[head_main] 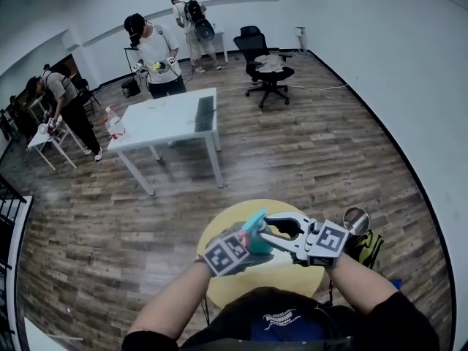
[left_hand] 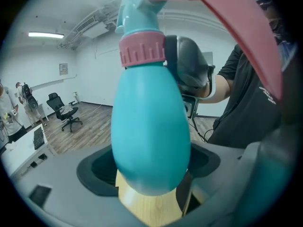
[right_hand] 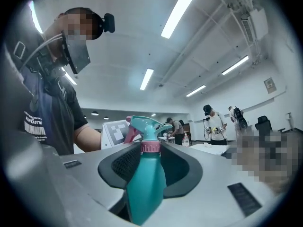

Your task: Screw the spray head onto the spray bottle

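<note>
The teal spray bottle (head_main: 255, 226) is held in the air above the round yellow table (head_main: 235, 287). Its teal spray head (right_hand: 146, 126) with a pink trigger (left_hand: 236, 27) sits on the neck, with the pink collar (left_hand: 142, 49) down on the bottle's shoulder. My left gripper (head_main: 251, 240) is shut on the bottle's lower body (left_hand: 149, 126), which fills the gap between its dark pads. My right gripper (head_main: 268, 227) comes in from the right, and its pads press the bottle's upper body (right_hand: 143, 183) just under the collar (right_hand: 150, 147).
A white table (head_main: 168, 119) stands on the wood floor ahead, with a black office chair (head_main: 264, 69) beyond it. Three people stand at the far wall and at the left. A green and black bag (head_main: 365, 248) lies by the round table on the right.
</note>
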A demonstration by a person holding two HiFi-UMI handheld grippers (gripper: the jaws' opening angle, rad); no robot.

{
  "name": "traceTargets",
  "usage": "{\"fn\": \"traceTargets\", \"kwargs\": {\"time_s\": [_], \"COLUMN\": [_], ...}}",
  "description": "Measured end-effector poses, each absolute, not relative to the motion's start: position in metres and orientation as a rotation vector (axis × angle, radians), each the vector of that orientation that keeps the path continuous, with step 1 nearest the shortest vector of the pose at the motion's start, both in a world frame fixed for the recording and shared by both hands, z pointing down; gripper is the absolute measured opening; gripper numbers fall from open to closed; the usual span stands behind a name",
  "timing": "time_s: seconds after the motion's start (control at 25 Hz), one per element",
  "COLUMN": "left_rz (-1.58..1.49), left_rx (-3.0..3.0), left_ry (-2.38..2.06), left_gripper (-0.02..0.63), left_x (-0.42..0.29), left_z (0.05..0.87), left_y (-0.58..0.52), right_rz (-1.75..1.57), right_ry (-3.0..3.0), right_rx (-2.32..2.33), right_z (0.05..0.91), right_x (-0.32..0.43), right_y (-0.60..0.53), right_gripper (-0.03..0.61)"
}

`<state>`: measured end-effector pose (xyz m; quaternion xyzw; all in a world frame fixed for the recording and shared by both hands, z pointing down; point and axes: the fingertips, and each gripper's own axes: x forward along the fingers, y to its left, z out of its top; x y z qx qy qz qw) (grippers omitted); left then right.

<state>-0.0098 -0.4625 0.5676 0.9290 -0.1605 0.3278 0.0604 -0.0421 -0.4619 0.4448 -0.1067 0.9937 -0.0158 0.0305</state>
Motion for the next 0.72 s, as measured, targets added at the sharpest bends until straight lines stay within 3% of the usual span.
{"fn": "traceTargets", "kwargs": {"time_s": [0.72], "left_rz": [1.297], "left_rx": [2.802], "left_ry": [-0.508], "left_gripper": [0.449], "left_x": [-0.028], "left_z": [0.585], "left_y": [-0.464], "right_rz": [0.063], "right_ry": [3.266], "right_rx": [-0.309], "right_z": [0.461], "right_x": [-0.046], "right_y": [-0.457], "right_gripper": [0.19]}}
